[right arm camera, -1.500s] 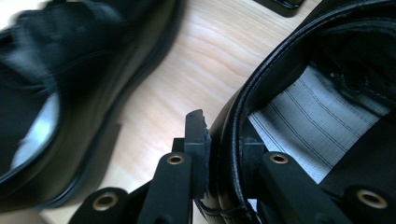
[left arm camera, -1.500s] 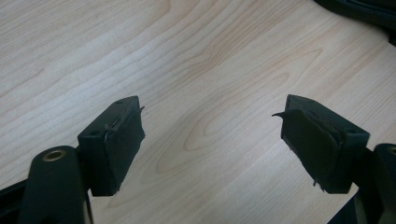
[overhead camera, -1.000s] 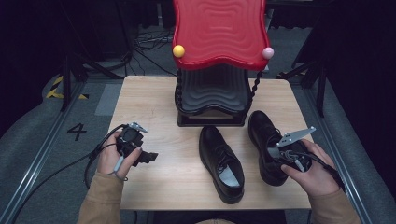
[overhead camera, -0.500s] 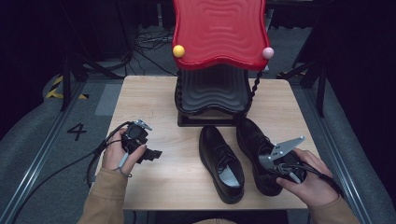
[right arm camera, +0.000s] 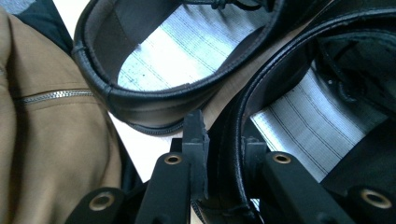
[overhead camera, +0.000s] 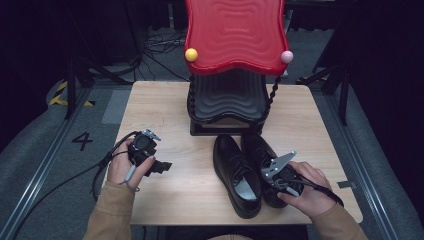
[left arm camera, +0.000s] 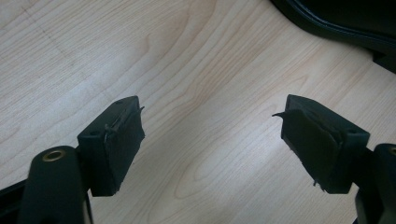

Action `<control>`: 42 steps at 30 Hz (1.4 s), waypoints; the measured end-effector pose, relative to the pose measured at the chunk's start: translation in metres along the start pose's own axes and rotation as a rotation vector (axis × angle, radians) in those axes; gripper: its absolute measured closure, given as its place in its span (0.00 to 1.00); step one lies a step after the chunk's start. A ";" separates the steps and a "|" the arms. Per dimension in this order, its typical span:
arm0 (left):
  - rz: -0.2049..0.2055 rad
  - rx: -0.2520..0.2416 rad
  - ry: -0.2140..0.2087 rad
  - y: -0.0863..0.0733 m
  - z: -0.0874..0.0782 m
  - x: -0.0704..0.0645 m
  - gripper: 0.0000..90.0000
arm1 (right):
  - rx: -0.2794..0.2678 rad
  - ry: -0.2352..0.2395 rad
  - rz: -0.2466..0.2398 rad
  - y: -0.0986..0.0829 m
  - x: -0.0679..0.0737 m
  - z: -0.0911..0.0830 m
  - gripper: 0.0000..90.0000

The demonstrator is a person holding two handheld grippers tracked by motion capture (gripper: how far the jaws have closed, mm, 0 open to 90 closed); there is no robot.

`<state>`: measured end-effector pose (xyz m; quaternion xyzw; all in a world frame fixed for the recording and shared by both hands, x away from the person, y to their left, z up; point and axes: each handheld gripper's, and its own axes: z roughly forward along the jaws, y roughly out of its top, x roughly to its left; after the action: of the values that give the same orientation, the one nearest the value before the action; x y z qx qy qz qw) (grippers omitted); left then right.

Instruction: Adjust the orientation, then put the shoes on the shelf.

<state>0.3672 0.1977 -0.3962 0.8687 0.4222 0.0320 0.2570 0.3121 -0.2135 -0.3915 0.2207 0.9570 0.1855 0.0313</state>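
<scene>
Two black leather shoes lie side by side on the wooden table (overhead camera: 165, 105), toes toward the rack: the left shoe (overhead camera: 236, 175) and the right shoe (overhead camera: 261, 152). My right gripper (overhead camera: 280, 182) is shut on the heel rim of the right shoe (right arm camera: 299, 121); in the right gripper view its jaws pinch the leather collar at my right gripper (right arm camera: 224, 154), with the other shoe (right arm camera: 159, 60) just beyond. My left gripper (overhead camera: 161, 166) rests at the table's left with its jaws wide apart; the left gripper view has my left gripper (left arm camera: 212, 149) over bare wood, nothing between them.
A red wavy-topped rack (overhead camera: 235, 35) with black shelves beneath (overhead camera: 227, 102) stands at the table's back centre, with a yellow ball (overhead camera: 191, 54) and a pink ball (overhead camera: 286, 56) at its corners. A brown jacket sleeve (right arm camera: 51, 140) is close by the shoes.
My right gripper has dragged the right shoe leftward, up against the left shoe. The left gripper has hardly moved.
</scene>
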 end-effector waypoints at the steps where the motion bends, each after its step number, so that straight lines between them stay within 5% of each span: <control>1: 0.000 -0.003 -0.002 0.000 -0.001 0.000 0.24 | -0.004 -0.005 -0.005 0.001 0.001 0.002 0.87; 8: 0.002 0.003 -0.003 0.002 0.002 0.000 0.24 | -0.017 0.005 -0.029 0.001 0.004 0.006 0.87; 17: -0.001 -0.002 -0.005 0.002 0.001 0.001 0.24 | 0.003 0.064 0.046 -0.002 0.000 0.009 0.81; 24: -0.001 -0.002 0.000 0.002 0.002 0.000 0.24 | -0.044 0.049 0.079 -0.003 0.003 -0.008 0.68; 33: -0.004 0.002 0.020 -0.003 0.000 -0.002 0.24 | -0.119 0.048 0.210 -0.001 -0.005 -0.025 0.61; 37: -0.005 0.004 0.025 -0.006 -0.002 -0.002 0.24 | -0.159 0.074 0.341 0.005 -0.011 -0.024 0.59; 42: -0.011 0.003 0.030 -0.007 -0.003 -0.002 0.24 | -0.126 0.081 0.457 0.012 -0.017 -0.015 0.56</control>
<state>0.3599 0.2013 -0.3964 0.8662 0.4306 0.0429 0.2498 0.3302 -0.2161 -0.3735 0.4214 0.8693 0.2558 -0.0362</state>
